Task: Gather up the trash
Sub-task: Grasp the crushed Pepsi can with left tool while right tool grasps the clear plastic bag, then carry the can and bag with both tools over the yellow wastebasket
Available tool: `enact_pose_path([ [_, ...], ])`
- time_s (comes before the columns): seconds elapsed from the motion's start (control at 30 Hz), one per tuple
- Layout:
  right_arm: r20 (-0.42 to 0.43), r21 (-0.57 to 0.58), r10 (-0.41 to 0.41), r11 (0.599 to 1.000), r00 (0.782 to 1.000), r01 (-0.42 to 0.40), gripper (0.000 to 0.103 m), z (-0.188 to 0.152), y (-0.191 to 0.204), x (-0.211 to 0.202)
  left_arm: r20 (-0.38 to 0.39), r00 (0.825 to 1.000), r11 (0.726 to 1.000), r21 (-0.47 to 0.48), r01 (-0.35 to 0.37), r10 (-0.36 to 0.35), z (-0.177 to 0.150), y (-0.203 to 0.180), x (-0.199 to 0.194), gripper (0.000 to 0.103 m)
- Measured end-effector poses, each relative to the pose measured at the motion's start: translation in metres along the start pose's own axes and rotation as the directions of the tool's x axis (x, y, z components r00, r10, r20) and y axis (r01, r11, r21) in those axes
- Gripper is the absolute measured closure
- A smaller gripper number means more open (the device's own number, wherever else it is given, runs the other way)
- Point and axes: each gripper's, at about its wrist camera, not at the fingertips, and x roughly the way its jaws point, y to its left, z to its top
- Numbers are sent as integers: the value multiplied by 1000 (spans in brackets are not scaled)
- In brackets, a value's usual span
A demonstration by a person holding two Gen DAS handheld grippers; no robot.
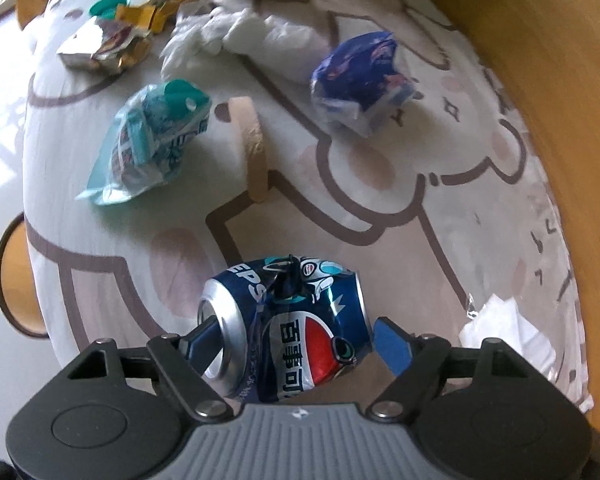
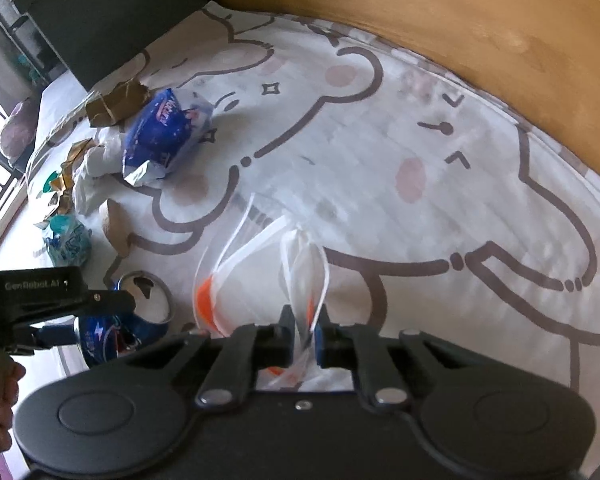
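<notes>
Left wrist view: we count 1 Pepsi can [image 1: 288,328], 1 teal wrapper [image 1: 152,140], 1 blue wrapper [image 1: 360,80], 1 foil wrapper [image 1: 100,46] on the bedsheet [image 1: 380,184].
Can: blue, dented — lying sideways between the left gripper [image 1: 292,334] fingers, clamped.
Right wrist view: we see 1 clear bag [image 2: 260,264].
Right gripper [image 2: 303,336]: pinched tight on the bag's white handles — orange shows inside.

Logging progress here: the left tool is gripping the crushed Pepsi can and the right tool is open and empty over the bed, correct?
Not quite. The left tool does grip the crushed Pepsi can, but the right tool is not open and empty: the right wrist view shows it shut on the clear plastic bag.
</notes>
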Motion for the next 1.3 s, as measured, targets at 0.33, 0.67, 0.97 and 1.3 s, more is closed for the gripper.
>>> enact_pose_path([
  [0.33,42,-67,6,998,999,-3,95,3,34,-9,146,989,996,92,2,-16,2,12,-30,25],
  [0.67,-15,-128,178,976,984,-179,95,-9,79,8,34,999,963,268,-23,15,-5,34,-24,25],
  [0.97,-73,162,399,909,914,-384,95,-26,70,44,-3,997,989,129,-73,74,-3,42,-11,20],
  [1.3,-61,173,387,912,920,-372,95,-27,55,37,-28,982,979,-77,-188,186,7,44,3,9],
])
